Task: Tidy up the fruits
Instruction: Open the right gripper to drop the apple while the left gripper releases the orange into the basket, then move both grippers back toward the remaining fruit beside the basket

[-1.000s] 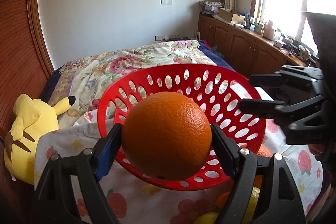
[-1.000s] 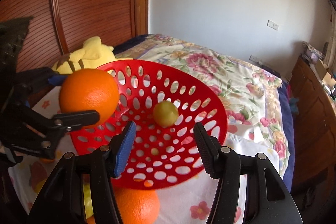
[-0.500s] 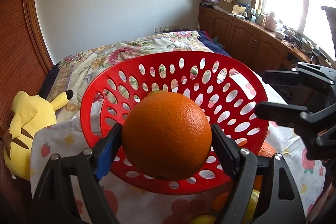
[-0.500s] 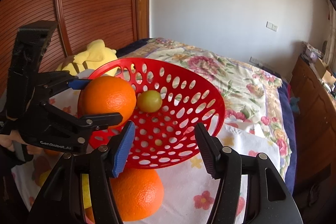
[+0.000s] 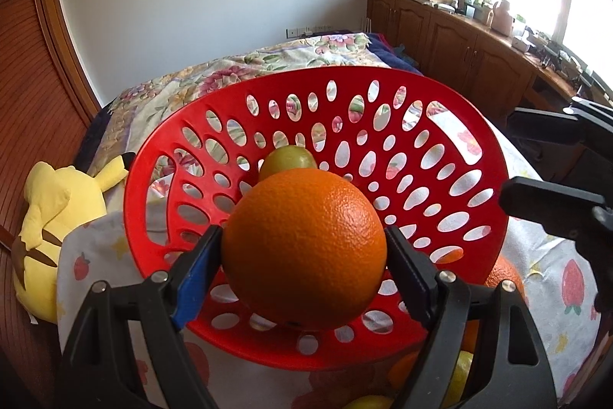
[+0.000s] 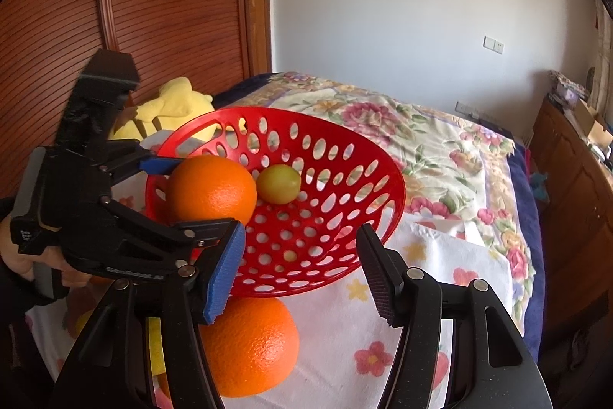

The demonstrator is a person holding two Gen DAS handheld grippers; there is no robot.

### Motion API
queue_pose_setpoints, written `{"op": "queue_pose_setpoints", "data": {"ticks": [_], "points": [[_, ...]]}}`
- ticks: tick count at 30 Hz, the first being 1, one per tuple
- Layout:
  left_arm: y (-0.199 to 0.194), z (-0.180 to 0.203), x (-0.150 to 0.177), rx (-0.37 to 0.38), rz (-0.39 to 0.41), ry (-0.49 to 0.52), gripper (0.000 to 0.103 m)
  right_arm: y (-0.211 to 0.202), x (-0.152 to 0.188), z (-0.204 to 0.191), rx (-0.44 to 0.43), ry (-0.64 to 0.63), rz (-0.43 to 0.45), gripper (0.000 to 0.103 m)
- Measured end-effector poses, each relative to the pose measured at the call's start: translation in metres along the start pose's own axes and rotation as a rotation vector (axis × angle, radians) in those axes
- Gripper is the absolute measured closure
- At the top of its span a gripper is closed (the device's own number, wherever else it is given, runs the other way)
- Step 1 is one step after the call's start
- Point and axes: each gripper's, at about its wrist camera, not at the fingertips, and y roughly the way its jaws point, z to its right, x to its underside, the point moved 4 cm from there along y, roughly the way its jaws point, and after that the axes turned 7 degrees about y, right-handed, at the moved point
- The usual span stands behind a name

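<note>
Left wrist view: looks forward and down along its own tongs, very near the red basket (image 5: 494, 186), window side of room behind; the right tongs (image 5: 551, 171) enter at its right edge. Right wrist view: same downward tilt, close behind its tongs, facing the wooden panelled wall; the left tongs (image 6: 184, 194) enter from the left. Shared: the basket, the flowered bed cover (image 6: 440, 148) beyond both tongs.

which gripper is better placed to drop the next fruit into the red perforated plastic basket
Left. The left gripper already clamps a large round orange over the red perforated plastic basket, beside the small green fruit. The right gripper is open and empty.
</note>
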Motion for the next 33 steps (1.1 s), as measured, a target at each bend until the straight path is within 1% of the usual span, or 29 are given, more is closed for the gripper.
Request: {"op": "queue_pose_setpoints", "data": {"ticks": [10,11,13,16,19,23,26,29,33], "points": [[0.004,-0.001,-0.002,0.013,-0.021,-0.020,0.020,-0.003,0.004,-0.002,-0.003,0.005,0.000,0.040],[0.003,-0.003,-0.003,0.020,-0.011,-0.032,0.020,-0.003,0.005,-0.003,-0.004,0.004,0.001,0.040],[-0.006,-0.006,-0.008,0.002,0.030,-0.041,0.020,-0.004,0.005,-0.004,-0.003,0.005,0.003,0.040],[-0.019,-0.009,-0.016,-0.009,0.056,-0.035,0.020,-0.005,0.006,-0.004,-0.005,0.008,0.008,0.040],[-0.035,-0.010,-0.015,-0.025,0.088,-0.030,0.020,-0.009,0.006,-0.005,-0.008,0.014,0.013,0.040],[-0.057,-0.006,-0.001,0.011,0.142,-0.048,0.019,-0.018,0.009,-0.005,-0.012,0.028,0.028,0.040],[-0.070,0.001,0.016,0.019,0.160,-0.047,0.019,-0.025,0.016,-0.007,-0.013,0.044,0.035,0.039],[-0.085,0.012,0.035,0.044,0.182,-0.041,0.019,-0.030,0.026,-0.010,-0.015,0.067,0.036,0.039],[-0.099,0.027,0.051,0.059,0.198,-0.015,0.020,-0.037,0.042,-0.017,-0.009,0.092,0.040,0.039]]}}
